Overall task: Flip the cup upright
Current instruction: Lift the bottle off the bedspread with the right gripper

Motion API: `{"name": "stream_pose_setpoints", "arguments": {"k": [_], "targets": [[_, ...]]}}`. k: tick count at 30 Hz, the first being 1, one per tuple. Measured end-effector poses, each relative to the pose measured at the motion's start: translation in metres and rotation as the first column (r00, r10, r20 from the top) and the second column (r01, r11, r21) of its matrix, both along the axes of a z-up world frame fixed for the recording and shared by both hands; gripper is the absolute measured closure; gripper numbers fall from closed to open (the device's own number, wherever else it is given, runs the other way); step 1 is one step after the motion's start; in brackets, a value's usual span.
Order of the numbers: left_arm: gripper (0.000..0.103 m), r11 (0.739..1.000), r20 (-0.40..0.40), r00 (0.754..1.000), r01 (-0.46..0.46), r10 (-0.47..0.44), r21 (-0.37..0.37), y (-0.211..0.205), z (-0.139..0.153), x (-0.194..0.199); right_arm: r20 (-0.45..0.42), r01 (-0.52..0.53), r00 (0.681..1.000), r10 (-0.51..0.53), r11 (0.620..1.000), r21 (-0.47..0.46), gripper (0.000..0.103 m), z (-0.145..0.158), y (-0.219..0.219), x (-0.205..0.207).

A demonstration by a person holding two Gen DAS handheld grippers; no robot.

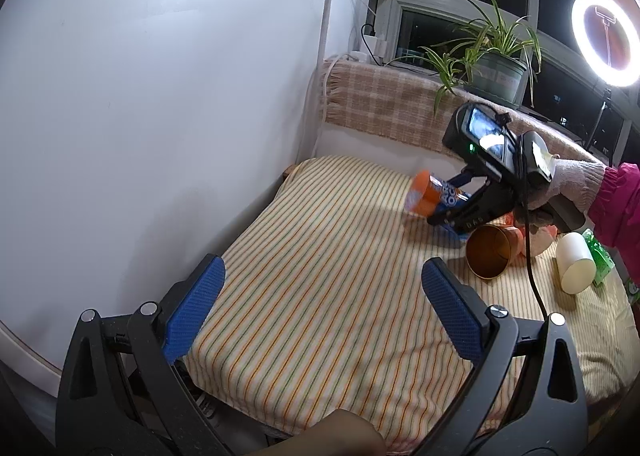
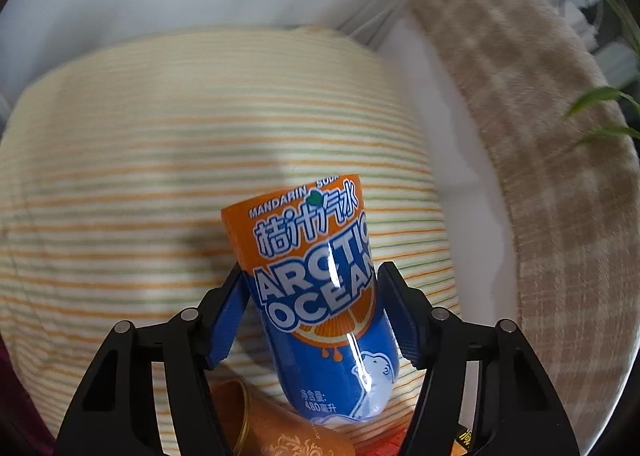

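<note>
**Q:** Left wrist view: what does it show of the step in hand?

**A:** The left gripper [image 1: 322,306] hangs with its blue fingers [image 1: 194,306] wide apart and nothing between them, at the near edge of the striped cloth [image 1: 320,256]. Far right, the right gripper [image 1: 448,202], held in a gloved hand [image 1: 560,188], is clamped on the orange-and-blue cup [image 1: 430,198], which is lifted off the cloth and tilted. To finish well, judged from this pose, the wrist should roll until the cup's axis is vertical, then lower it onto bare cloth left of the copper cup [image 1: 490,252] and the white cup [image 1: 576,262], both lying on their sides nearby.

**Q:** And the right wrist view?

**A:** The right gripper [image 2: 310,316] pinches the cup [image 2: 316,288] at mid-body, fingers [image 2: 226,320] pressed on both sides. The picture is blurred; which end is open cannot be told. The glossy wall may slip, so a steady squeeze seems wise. The copper cup [image 2: 280,424] lies just beneath.

**Q:** Surface and room?

**A:** A soft, padded cloth over a table against a white wall [image 1: 160,96]; soft footing may let a tall cup topple. Far side: a checked blanket [image 1: 384,96], a potted plant [image 1: 488,52], a dark window and a ring light [image 1: 604,38].
</note>
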State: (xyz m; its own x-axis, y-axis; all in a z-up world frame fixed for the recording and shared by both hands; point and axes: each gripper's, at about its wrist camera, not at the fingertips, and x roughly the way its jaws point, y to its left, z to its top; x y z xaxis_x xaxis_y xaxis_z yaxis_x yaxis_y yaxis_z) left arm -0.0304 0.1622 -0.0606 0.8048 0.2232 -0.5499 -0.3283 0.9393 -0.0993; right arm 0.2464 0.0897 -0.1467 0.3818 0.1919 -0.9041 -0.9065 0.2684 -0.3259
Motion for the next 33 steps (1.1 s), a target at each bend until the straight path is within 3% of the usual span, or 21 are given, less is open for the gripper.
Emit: {"name": "stream_pose_setpoints", "arguments": {"k": [6,14,24,33], "targets": [[0.003,1.0,0.008,1.0,0.008,-0.008,0.012,-0.004,0.005,-0.002,-0.014,0.102,0.995,-0.101,0.98,0.171,0.042,0.029,-0.011,0.006],[0.003,0.999,0.034,0.999,0.028,-0.029,0.031,-0.016,0.011,-0.01,-0.082,0.205,0.979,-0.188,0.906,0.371,0.044,0.066,-0.038,-0.014],[0.003,0.998,0.073,0.996,0.047,-0.05,0.045,-0.03,0.024,-0.022,-0.237,0.327,0.944,-0.229,0.742,0.585,0.044,0.119,-0.1,-0.065],[0.003,0.994,0.068,0.991,0.112,-0.112,0.008,-0.047,0.024,-0.017,-0.45,0.52,0.851,-0.272,0.565,0.641,0.044,0.124,-0.195,-0.115]]}}
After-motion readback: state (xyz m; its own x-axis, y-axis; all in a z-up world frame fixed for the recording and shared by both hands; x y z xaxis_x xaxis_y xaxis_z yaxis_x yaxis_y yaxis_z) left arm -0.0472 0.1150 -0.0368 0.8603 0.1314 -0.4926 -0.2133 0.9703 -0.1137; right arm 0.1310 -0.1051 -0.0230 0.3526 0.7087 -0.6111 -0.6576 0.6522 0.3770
